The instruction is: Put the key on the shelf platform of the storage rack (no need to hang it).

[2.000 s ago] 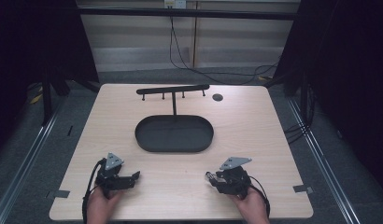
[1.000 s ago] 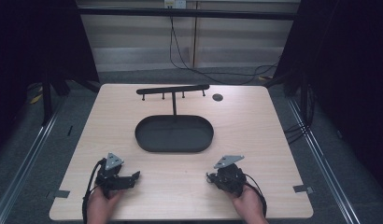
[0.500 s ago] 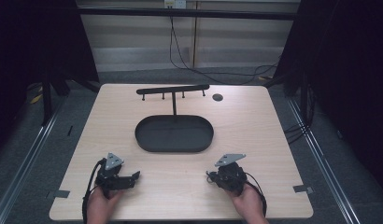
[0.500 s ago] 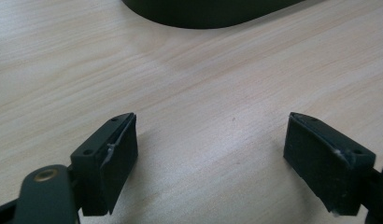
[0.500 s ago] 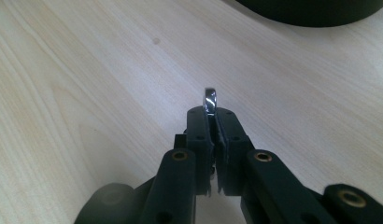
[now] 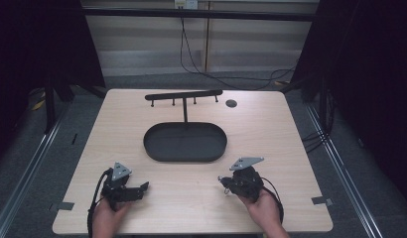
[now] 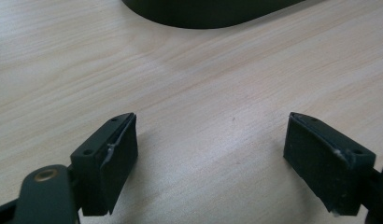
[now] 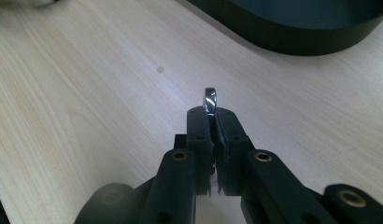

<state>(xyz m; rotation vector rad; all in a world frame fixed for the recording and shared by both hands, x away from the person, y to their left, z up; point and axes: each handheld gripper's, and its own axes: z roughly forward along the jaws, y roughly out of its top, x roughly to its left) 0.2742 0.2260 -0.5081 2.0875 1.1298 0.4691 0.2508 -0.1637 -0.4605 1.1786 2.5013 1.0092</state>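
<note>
Right gripper view had the right gripper clamped on a small shiny metal ring, near the black oval tray. Left gripper sat wide apart, empty. I'd keep that pinch firm and lift slowly toward the black peg rack.

In the right gripper view, the shiny metal ring is sticking out edge-on past the closed jaws, its lower part hiding between the pads. In the high view it is appearing too small to make out. The black oval tray is being cut off by the top edge in both gripper views. The person's forearms are running off the high view's bottom edge.
</note>
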